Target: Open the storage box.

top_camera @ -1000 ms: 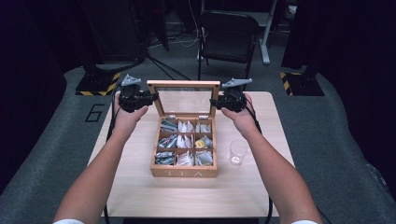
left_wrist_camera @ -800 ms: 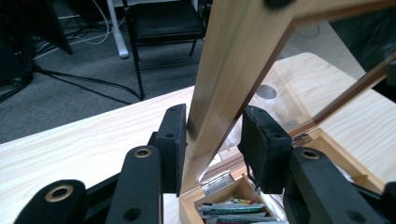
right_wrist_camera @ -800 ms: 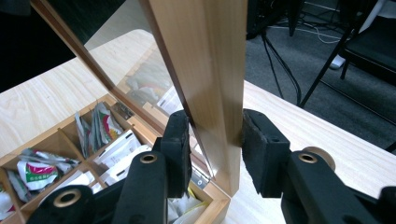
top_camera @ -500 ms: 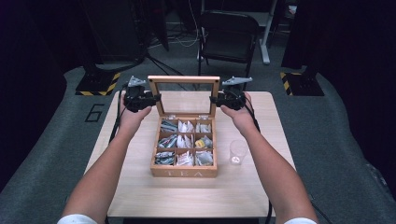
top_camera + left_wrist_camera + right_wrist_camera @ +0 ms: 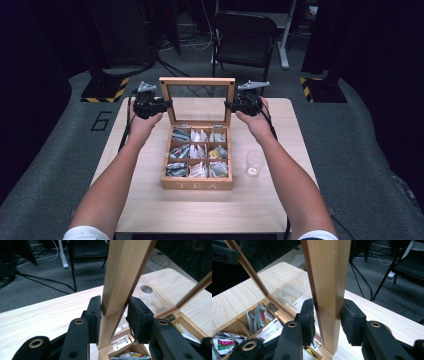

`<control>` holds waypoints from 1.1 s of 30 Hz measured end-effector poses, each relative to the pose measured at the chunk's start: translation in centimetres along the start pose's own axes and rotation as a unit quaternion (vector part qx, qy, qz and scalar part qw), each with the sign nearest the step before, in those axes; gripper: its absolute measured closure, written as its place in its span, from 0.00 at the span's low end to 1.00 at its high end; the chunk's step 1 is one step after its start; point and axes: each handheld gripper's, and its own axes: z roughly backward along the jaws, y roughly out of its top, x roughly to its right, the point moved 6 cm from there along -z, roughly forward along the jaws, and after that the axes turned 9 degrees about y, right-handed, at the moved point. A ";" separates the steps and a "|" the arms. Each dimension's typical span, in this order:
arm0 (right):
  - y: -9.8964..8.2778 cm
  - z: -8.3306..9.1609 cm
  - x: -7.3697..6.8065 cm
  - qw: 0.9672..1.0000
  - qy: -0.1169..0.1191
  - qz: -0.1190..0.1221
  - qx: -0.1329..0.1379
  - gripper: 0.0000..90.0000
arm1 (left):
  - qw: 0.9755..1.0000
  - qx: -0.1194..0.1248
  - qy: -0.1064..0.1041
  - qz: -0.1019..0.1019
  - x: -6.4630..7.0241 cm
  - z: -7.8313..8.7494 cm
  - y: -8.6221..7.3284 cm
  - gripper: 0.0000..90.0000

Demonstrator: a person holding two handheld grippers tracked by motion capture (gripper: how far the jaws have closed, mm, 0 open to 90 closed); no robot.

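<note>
**A:** Where is the tea box?

**B:** Mid-table, its glass lid standing upright at the box's twelve o'clock edge.

**A:** The left gripper?

**B:** At the lid's nine o'clock side. Its jaws have just been closing on the frame post; one pad touches the wood, the other looks just off it.

**A:** The right gripper?

**B:** At three o'clock, clamped on the opposite post. A clear cup stands at the box's three o'clock.

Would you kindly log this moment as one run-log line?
scene: tea box open, lid upright | left gripper: shut on lid's side rail | right gripper: astride opposite rail, grip unclear | glass: beside box
</note>
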 end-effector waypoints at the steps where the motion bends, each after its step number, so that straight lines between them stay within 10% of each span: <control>1: 0.0 0.0 0.0 1.000 0.000 0.000 0.000 0.70 | 1.000 0.000 0.002 0.000 0.0 0.0 0.0 0.71; 33: -1.2 -1.6 1.3 1.000 0.006 -0.029 -0.011 0.72 | 1.000 -0.008 0.007 0.014 0.0 -0.9 -0.8 0.65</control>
